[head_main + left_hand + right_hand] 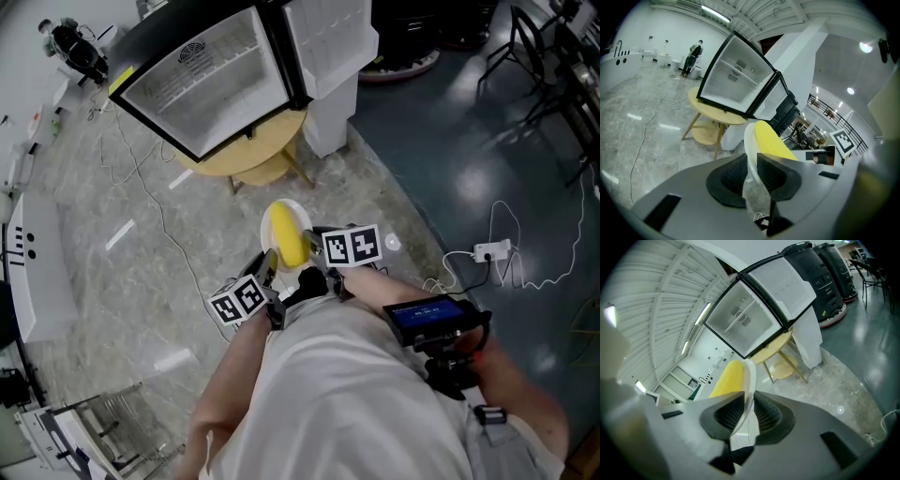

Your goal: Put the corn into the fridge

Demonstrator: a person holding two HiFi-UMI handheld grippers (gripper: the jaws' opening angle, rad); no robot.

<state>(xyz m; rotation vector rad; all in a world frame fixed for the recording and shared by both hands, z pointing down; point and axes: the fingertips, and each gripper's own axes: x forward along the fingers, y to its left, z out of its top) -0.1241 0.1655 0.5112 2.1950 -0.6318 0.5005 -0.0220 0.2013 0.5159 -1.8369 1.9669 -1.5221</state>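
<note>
- Corn [286, 234], one yellow cob, lies on a small white plate [298, 212] held in the air in front of the person, over the grey marbled floor [122, 244].
- Left gripper [268, 265] is clamped on the plate's near left rim; in the left gripper view its ribbed black pads [773, 171] press both faces of the thin white edge, with the cob just beyond them.
- Right gripper [315, 251] grips the plate's right rim the same way; the right gripper view shows its jaws closed onto the white edge, the cob lying to the left of the rim.
- Marker cubes [352, 246] on the two grippers sit close together, just below the plate in the head view.
- Ahead stands a small black fridge [216, 75] on a round wooden table [258, 155], well apart from the plate.
- Fridge door [328, 37] is swung open to the right, showing a pale interior with a shelf across it.
- White pedestal [328, 122] stands just beside the table, under the open door.
- White power strip [492, 251] with trailing white cable lies on the darker floor to the right.
- Device with a blue-lit screen [427, 314] sits at the person's chest, above the white shirt [347, 394].
</note>
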